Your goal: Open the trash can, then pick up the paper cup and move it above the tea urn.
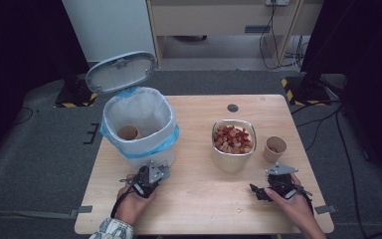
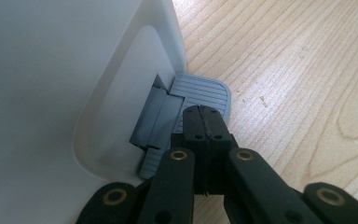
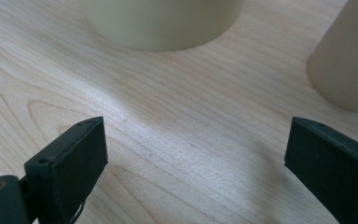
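A white pedal bin [image 1: 146, 158] with a blue liner stands at the table's left, its grey lid [image 1: 121, 72] raised. A brown paper cup [image 1: 128, 132] lies inside it. My left gripper [image 1: 160, 169] is at the bin's front base, shut with nothing between its jaws. Its closed tips [image 2: 205, 116] rest on the grey ribbed pedal [image 2: 205, 93] beside the bin's wall [image 2: 51, 70]. My right gripper [image 1: 276, 183] is low over the table with its jaws wide open [image 3: 196, 154] and nothing between them. It faces the gap between a metal bowl [image 3: 163, 23] and a second paper cup [image 3: 345, 65].
The metal bowl [image 1: 233, 162] holds several brown and red food pieces [image 1: 233, 138]. The second paper cup [image 1: 274, 148] stands upright to its right. A small crumb [image 1: 238, 211] lies near the table's front edge. Dark stands and cables are on the floor beyond the table.
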A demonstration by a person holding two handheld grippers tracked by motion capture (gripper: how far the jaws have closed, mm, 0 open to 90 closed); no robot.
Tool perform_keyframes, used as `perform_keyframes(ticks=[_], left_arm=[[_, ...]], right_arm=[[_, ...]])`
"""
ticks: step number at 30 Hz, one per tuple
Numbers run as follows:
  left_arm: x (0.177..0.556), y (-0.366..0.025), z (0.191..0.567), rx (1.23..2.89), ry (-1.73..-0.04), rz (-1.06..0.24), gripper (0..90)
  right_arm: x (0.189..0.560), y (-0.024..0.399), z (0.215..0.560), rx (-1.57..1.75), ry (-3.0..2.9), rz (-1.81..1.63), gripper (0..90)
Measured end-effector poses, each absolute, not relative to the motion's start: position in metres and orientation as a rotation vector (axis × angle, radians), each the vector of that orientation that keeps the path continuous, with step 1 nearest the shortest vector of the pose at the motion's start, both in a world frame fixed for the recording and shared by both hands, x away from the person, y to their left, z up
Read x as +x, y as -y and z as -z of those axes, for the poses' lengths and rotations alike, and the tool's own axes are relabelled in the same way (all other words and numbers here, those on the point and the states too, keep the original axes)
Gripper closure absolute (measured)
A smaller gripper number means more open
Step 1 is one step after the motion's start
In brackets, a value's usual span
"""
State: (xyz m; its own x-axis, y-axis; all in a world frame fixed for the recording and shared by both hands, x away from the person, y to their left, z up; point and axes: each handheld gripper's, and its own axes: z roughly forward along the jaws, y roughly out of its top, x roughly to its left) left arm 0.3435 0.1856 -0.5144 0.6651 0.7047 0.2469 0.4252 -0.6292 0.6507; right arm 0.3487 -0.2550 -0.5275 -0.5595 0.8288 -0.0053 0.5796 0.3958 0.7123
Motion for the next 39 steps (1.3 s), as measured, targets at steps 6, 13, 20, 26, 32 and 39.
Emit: perform_keyframes(ticks=[6,13,20,26,32,39], left_arm=[[0.343,-0.185,0.514,2.327,-0.870,-0.667,90.0],[0.343,-0.185,0.514,2.327,-0.871,-0.665,90.0],[0.343,-0.185,0.514,2.326,-0.871,-0.664,90.0],[0.343,-0.185,0.514,2.327,-0.871,-0.665,90.0],[0.343,-0.185,0.514,2.327,-0.872,-0.667,89.9],[0.343,-0.185,0.514,2.326,-0.873,-0.668,90.0]], right_arm=[[0.346,0.260,0.523,1.214,-2.243,-0.937,5.9],[0.345,0.270,0.518,1.272,-2.150,-0.926,5.7],[0.343,0.279,0.513,1.324,-2.071,-0.948,6.1],[0.348,0.286,0.510,1.359,-1.971,-0.944,5.6],[0.363,0.293,0.509,1.387,-1.898,-0.955,5.8],[0.376,0.296,0.507,1.407,-1.845,-0.999,5.7]])
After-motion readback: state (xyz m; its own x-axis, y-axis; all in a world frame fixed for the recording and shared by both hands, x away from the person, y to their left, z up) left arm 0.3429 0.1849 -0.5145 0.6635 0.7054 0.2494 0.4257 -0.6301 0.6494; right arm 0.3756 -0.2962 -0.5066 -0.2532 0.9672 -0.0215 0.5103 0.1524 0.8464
